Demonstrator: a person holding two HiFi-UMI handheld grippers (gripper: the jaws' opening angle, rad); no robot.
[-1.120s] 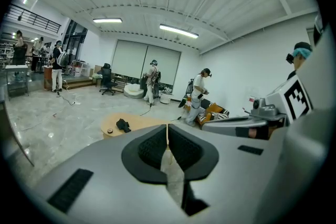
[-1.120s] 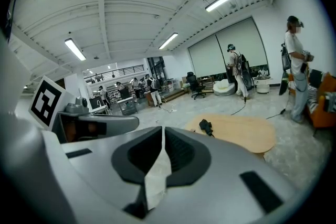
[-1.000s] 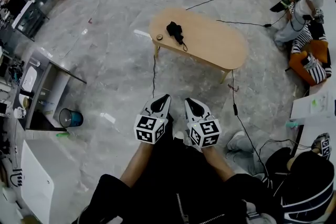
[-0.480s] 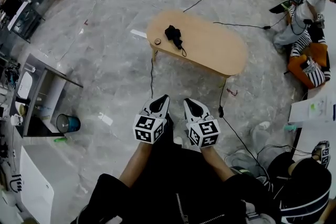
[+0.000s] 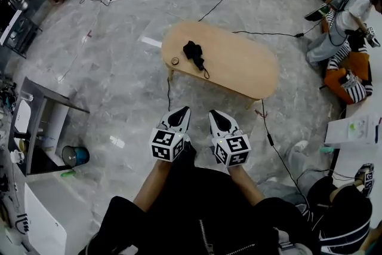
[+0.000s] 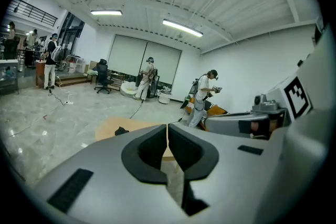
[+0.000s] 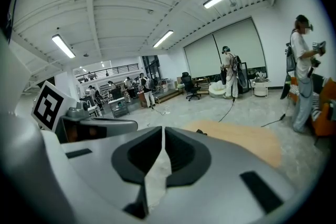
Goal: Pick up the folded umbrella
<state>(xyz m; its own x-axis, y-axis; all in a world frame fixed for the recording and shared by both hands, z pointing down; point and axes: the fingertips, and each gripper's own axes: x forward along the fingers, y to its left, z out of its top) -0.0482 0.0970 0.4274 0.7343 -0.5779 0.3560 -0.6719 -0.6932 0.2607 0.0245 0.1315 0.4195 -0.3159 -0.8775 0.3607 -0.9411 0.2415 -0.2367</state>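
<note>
The black folded umbrella (image 5: 193, 52) lies on the left part of an oval wooden table (image 5: 239, 65), its strap trailing toward me. In the left gripper view the umbrella (image 6: 121, 131) is a small dark lump on the table (image 6: 107, 127). My left gripper (image 5: 183, 110) and right gripper (image 5: 213, 113) are held side by side well short of the table, over the floor. Both point toward it, jaws shut with nothing between them. The same shows in the left gripper view (image 6: 167, 126) and the right gripper view (image 7: 163, 129), where the umbrella (image 7: 202, 132) is far ahead.
A small round object (image 5: 175, 60) lies beside the umbrella. Cables (image 5: 271, 143) run across the marble floor around the table. People stand and sit at the right (image 5: 346, 15). A blue bin (image 5: 76, 156) and desks are at the left.
The table and umbrella have come nearer and lower in the head view as I walk toward them. Both grippers keep their place ahead of me and stay shut.
</note>
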